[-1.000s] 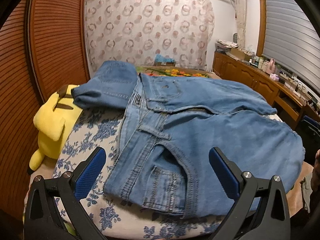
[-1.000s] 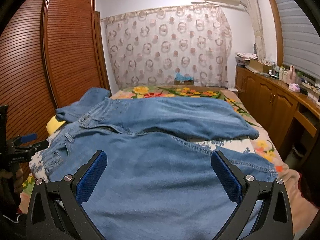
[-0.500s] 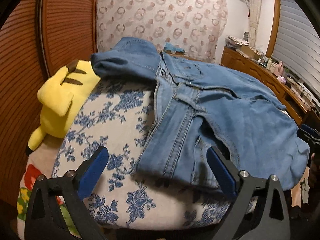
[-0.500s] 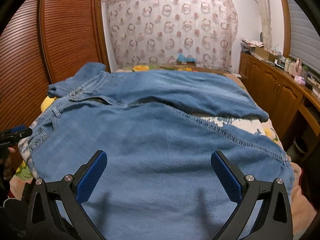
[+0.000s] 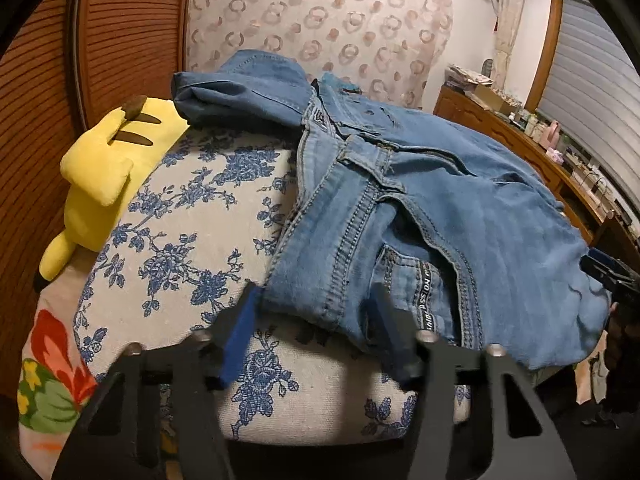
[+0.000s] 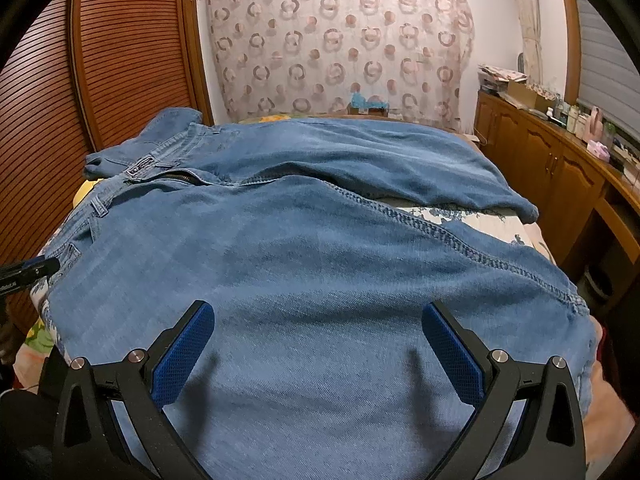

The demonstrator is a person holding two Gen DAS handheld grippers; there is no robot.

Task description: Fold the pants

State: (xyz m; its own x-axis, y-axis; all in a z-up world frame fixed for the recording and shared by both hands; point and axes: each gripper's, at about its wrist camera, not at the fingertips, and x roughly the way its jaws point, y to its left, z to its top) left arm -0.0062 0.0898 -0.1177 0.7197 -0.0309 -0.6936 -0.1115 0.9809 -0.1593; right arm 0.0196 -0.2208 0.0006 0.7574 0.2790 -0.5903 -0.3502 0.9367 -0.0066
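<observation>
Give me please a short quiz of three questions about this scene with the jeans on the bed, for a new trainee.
1. True or false: the right gripper is shut on the jeans.
2. Which part of the jeans lies between the jaws of the left gripper? A) a leg hem B) the waistband corner C) the zipper
3. Fill in: the yellow plush toy lies beside the ______ of the jeans.

Key
1. False: its jaws stand wide apart above the leg fabric.
2. B: the waistband corner sits between the narrowed jaws; whether they already pinch it is not clear.
3. Waist end, on the wardrobe side.
</observation>
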